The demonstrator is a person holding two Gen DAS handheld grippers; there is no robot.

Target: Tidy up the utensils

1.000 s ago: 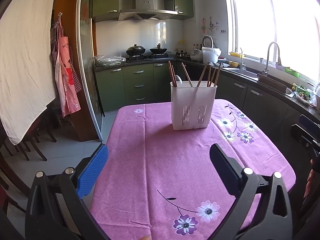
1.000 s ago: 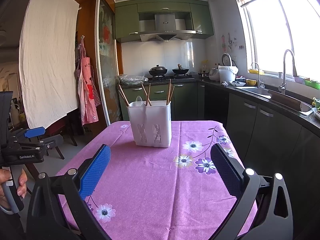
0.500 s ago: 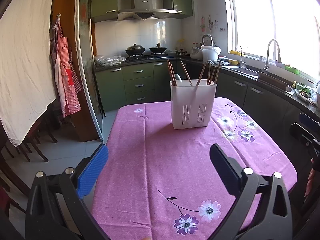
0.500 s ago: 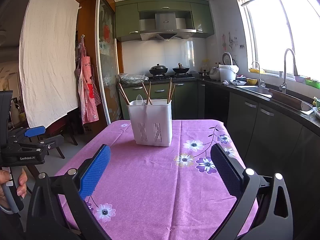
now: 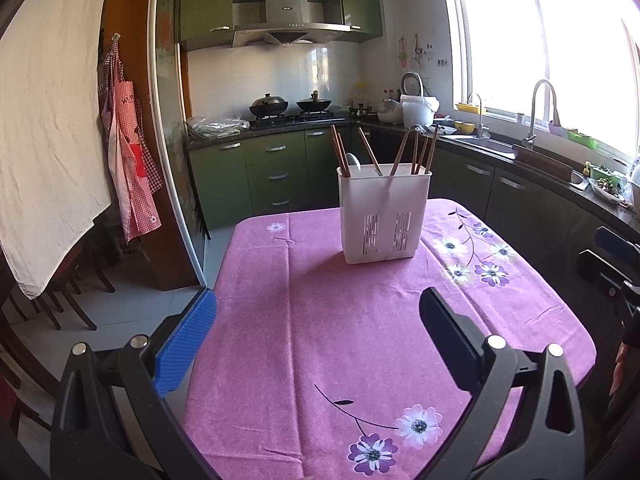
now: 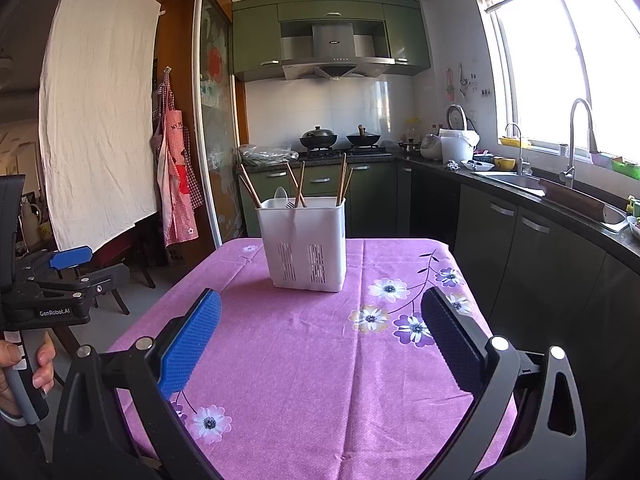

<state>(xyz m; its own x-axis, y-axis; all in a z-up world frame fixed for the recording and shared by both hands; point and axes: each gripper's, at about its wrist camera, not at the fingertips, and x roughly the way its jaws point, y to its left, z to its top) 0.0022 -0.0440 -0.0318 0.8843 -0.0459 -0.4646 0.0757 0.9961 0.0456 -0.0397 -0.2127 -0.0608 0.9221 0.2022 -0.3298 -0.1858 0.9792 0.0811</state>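
Lower ends of chopsticks (image 5: 400, 152) hidden inside white utensil holder (image 5: 384, 216); count per compartment can't tell. Spoon (image 6: 281, 196) shows bowl only, fork tips beside it too small to be sure. Left gripper (image 5: 318, 340) body cut off by bottom edge, same for right gripper (image 6: 320, 338). Table (image 5: 360, 320) near edge cut off at the bottom edge. Right-side sink counter (image 6: 580, 200) items small, unreadable. Window blown out.

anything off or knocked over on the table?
Nothing stands out. The white utensil holder stands upright on the purple tablecloth, chopsticks and a spoon leaning inside. Both grippers are open and empty.
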